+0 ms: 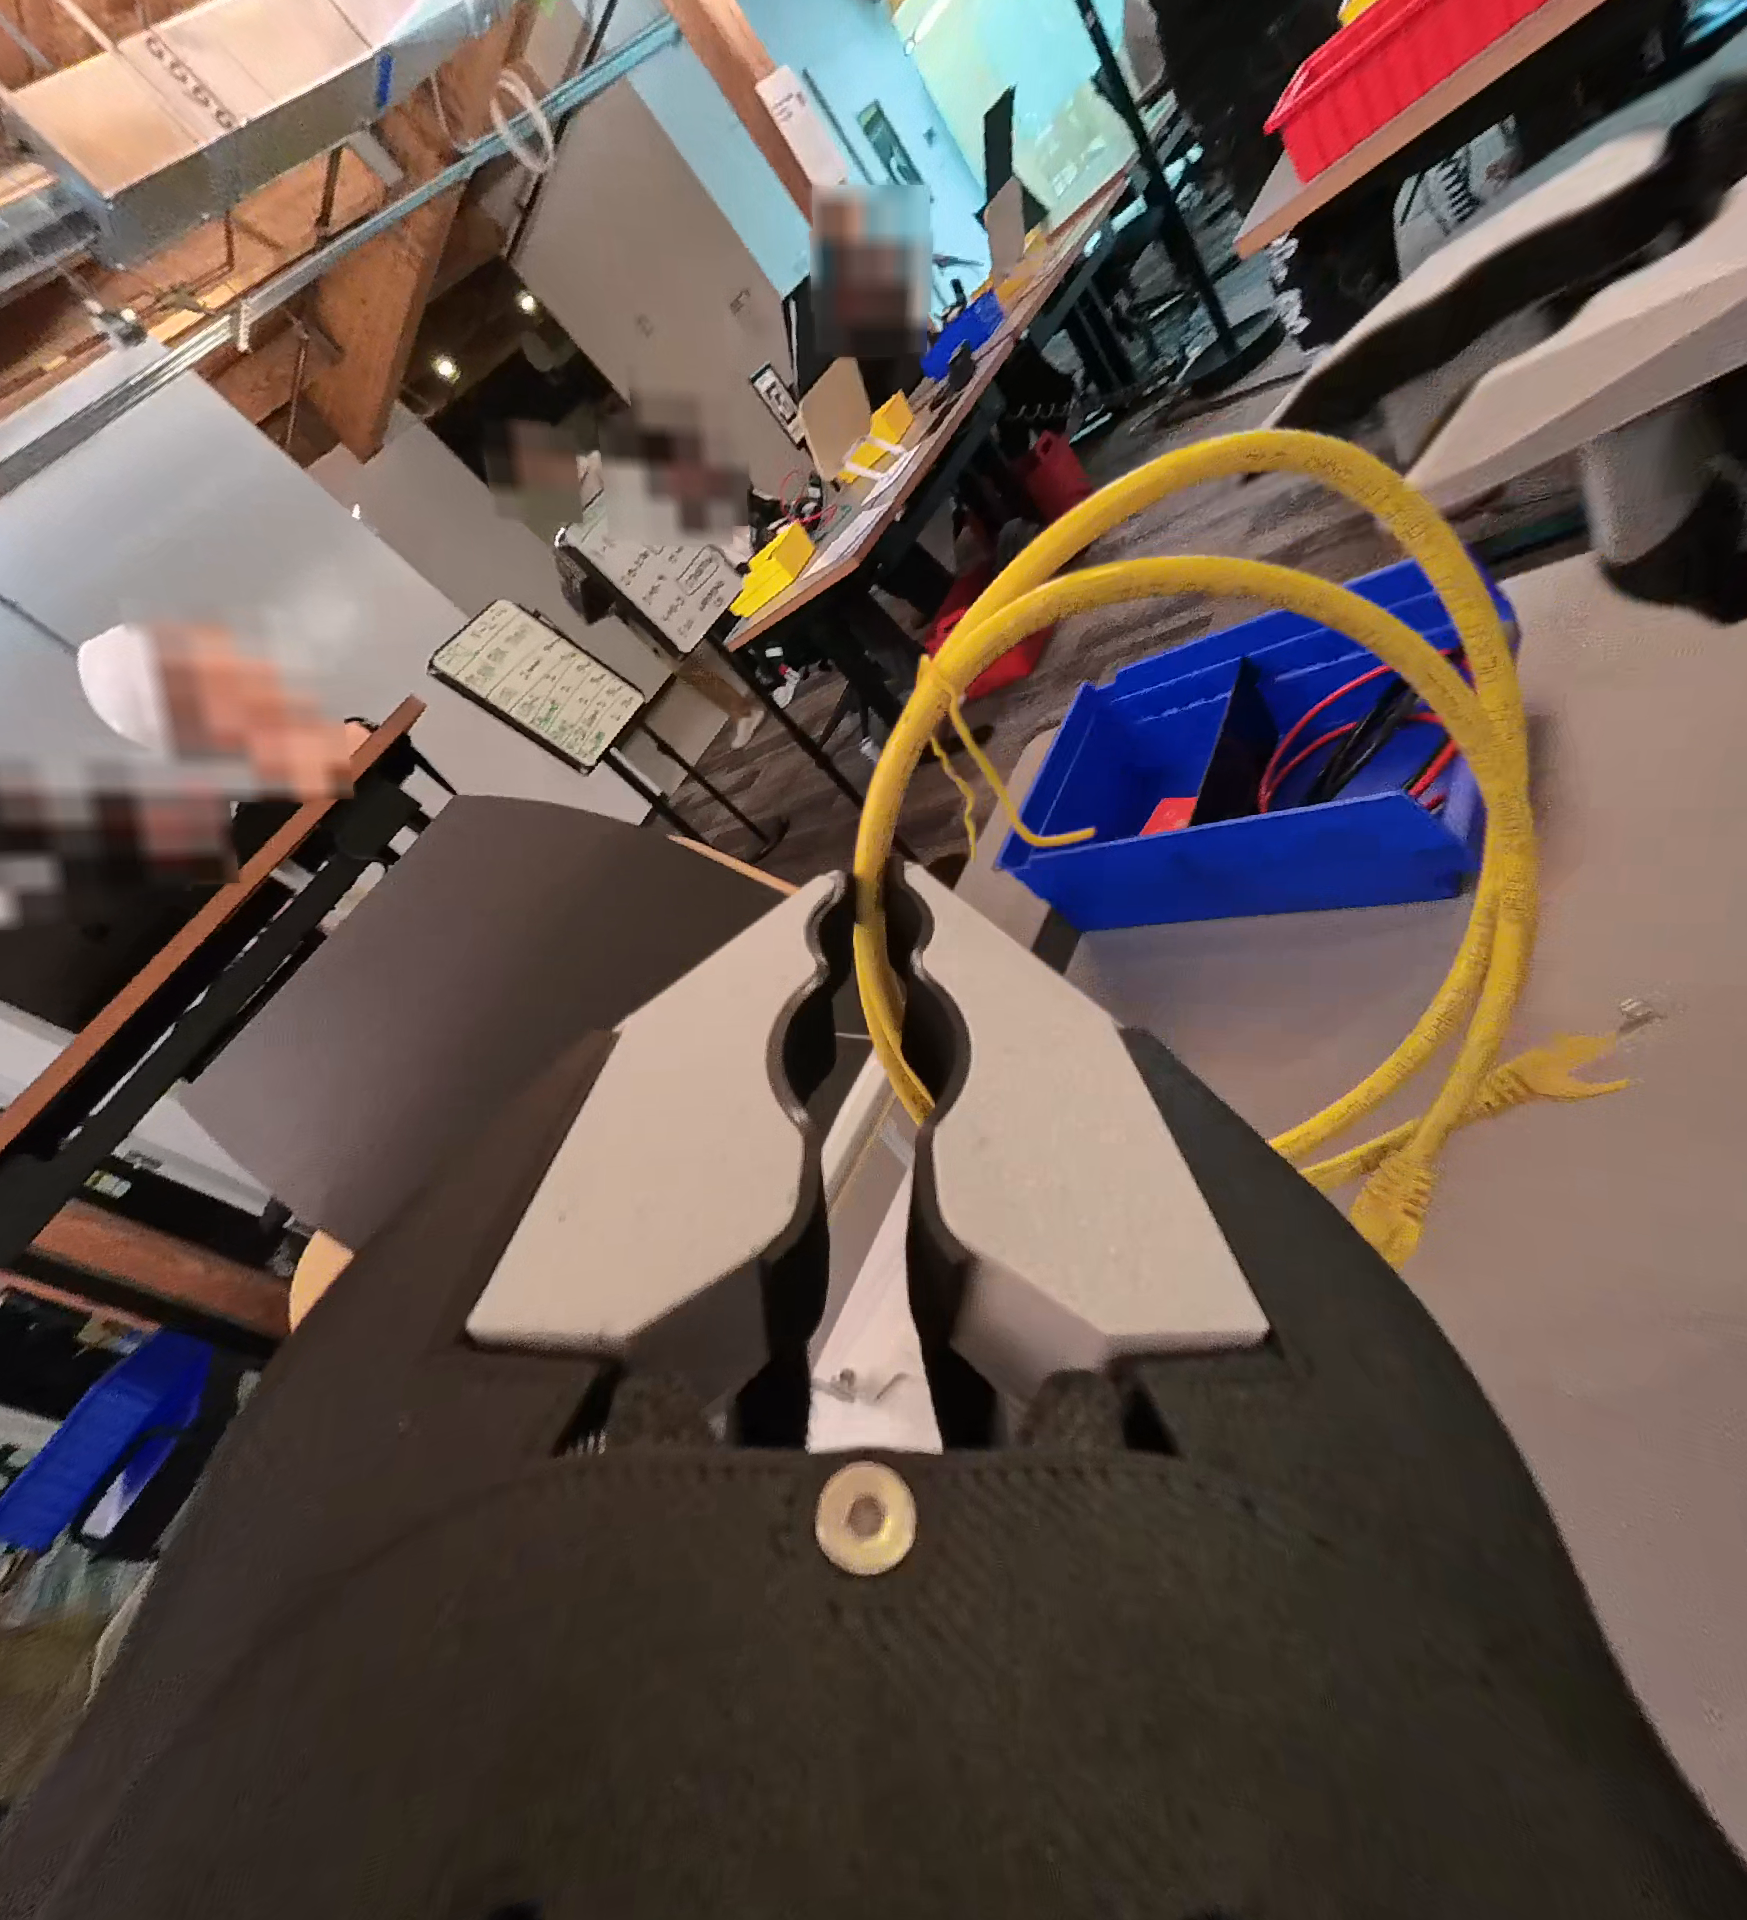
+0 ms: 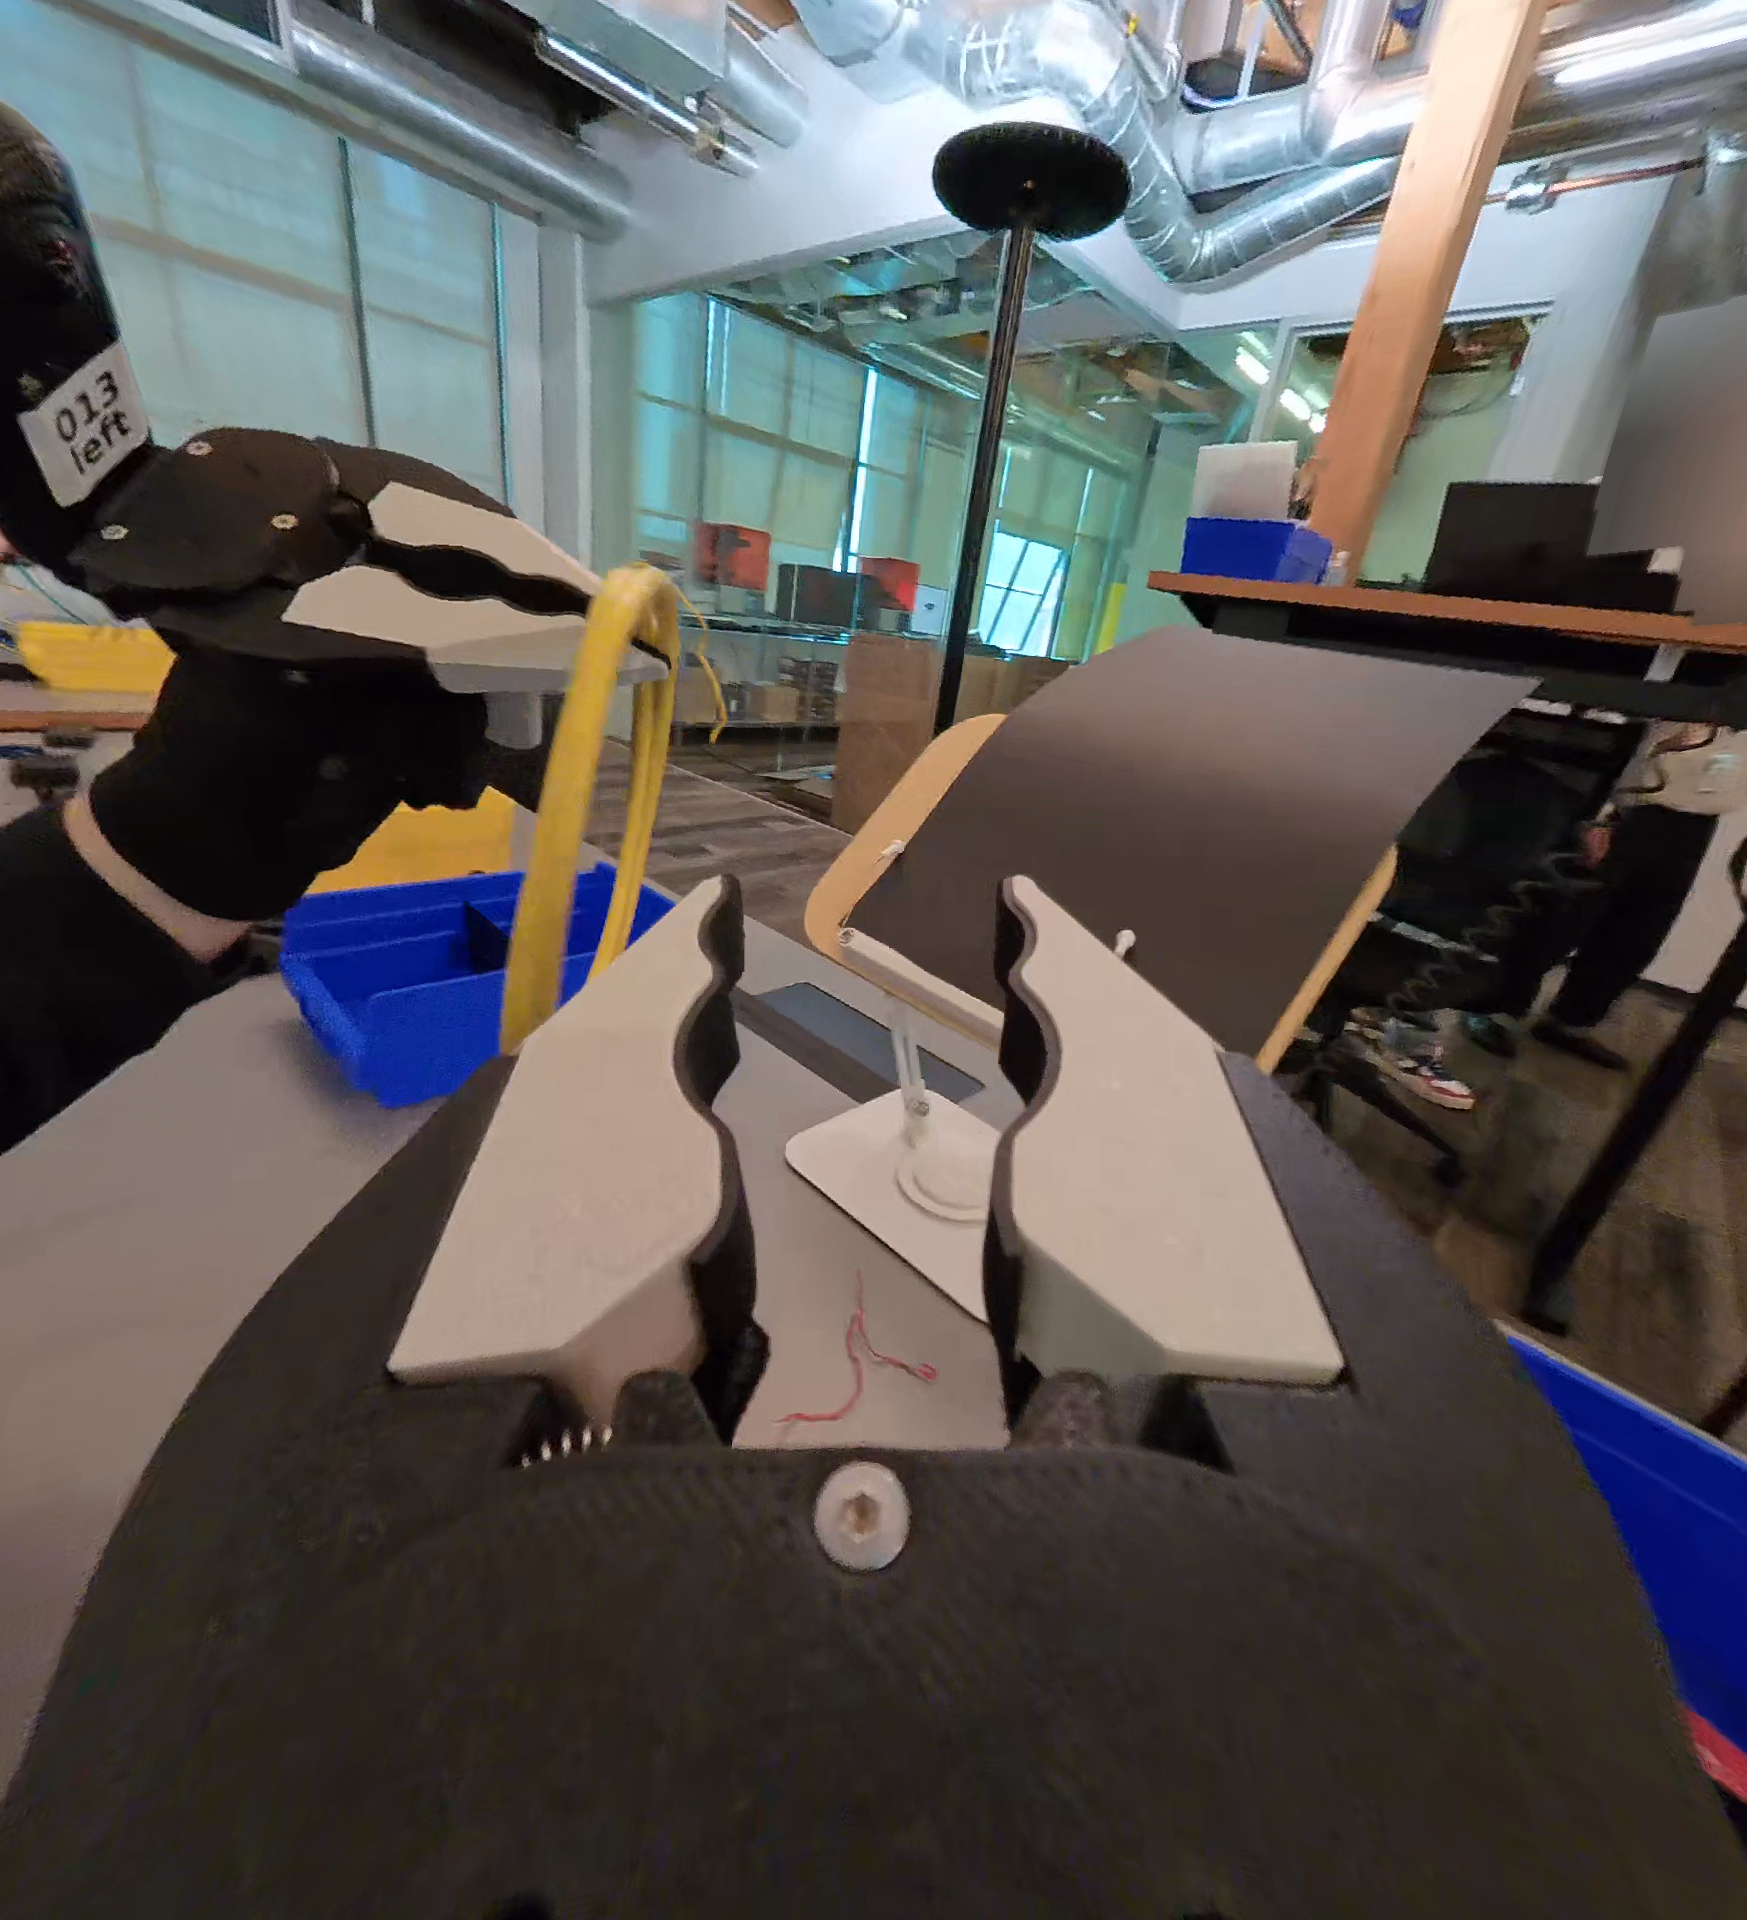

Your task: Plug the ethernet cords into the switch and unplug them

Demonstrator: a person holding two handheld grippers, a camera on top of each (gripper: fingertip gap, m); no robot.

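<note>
Clamped between the left gripper's [image 1: 884, 914] grey fingers [image 1: 703, 1122], a bundled loop of yellow ethernet cords [image 1: 1471, 644] hangs above the grey table [image 1: 1627, 1351], plugs [image 1: 1394, 1205] dangling near a blue bin [image 1: 1233, 873]. Beside it, the right gripper [image 2: 864, 935] waits, fingers spread, holding nothing. No switch is visible, so this looks like the fetching step; next, a plug probably needs isolating.

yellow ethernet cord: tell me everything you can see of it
The yellow ethernet cord is a thin round-jacketed cable coiled in loops, bound by a thin yellow twist tie. The left gripper is shut on the loops and holds them above the grey table. Its booted plugs hang low by the table.
</note>
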